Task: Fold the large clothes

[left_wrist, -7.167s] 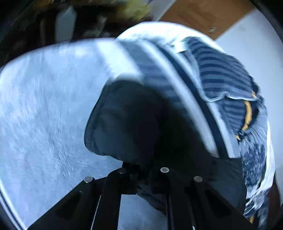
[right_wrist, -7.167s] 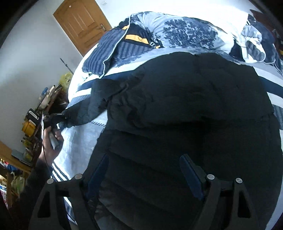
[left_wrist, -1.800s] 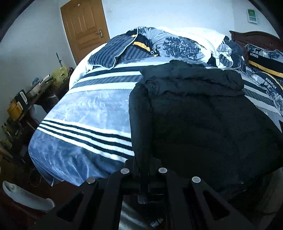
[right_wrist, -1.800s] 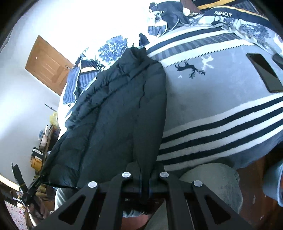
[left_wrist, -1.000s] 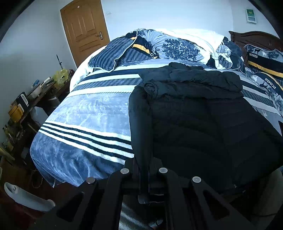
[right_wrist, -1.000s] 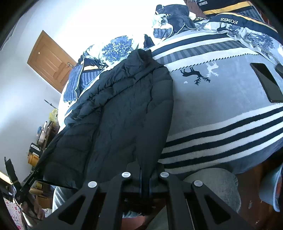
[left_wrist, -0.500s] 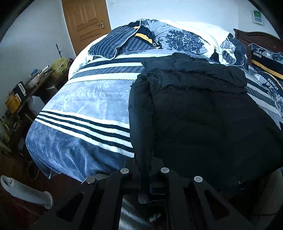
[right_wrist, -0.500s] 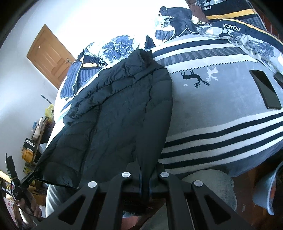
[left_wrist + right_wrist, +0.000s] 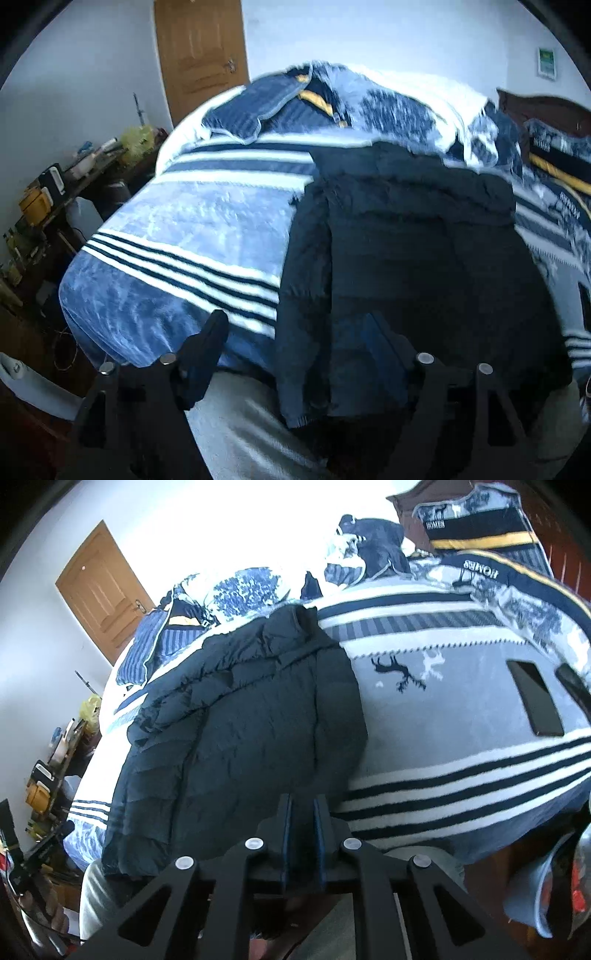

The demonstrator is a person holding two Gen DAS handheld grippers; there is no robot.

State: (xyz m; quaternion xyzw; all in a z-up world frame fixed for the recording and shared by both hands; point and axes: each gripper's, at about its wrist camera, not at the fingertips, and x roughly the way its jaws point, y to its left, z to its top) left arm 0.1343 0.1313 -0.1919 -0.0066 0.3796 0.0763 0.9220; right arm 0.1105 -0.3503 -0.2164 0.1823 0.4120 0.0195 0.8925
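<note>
A black puffer jacket [image 9: 406, 240] lies lengthwise on the blue striped bed blanket [image 9: 203, 221], collar far, hem at the near edge. My left gripper [image 9: 295, 321] is over the hem's left corner with its jaws opening wide. The hem hangs loose between the fingers [image 9: 207, 343], and no pad presses on it. In the right wrist view the jacket [image 9: 240, 738] fills the left half of the bed. My right gripper [image 9: 302, 801] sits at the hem's right corner, its jaws opening to a narrow gap. I cannot tell whether cloth is still inside that gap.
A dark phone [image 9: 535, 701] lies on the grey blanket [image 9: 443, 709] right of the jacket. Pillows and a crumpled quilt [image 9: 388, 107] pile up at the head. A cluttered side table [image 9: 55, 184] and a wooden door [image 9: 199, 55] stand to the left. Grey trousers [image 9: 240, 424] show below.
The left jaws, shut on the jacket hem before, have sprung wide and let it go. The right jaws have parted a little. Both grippers have drawn back from the hem.
</note>
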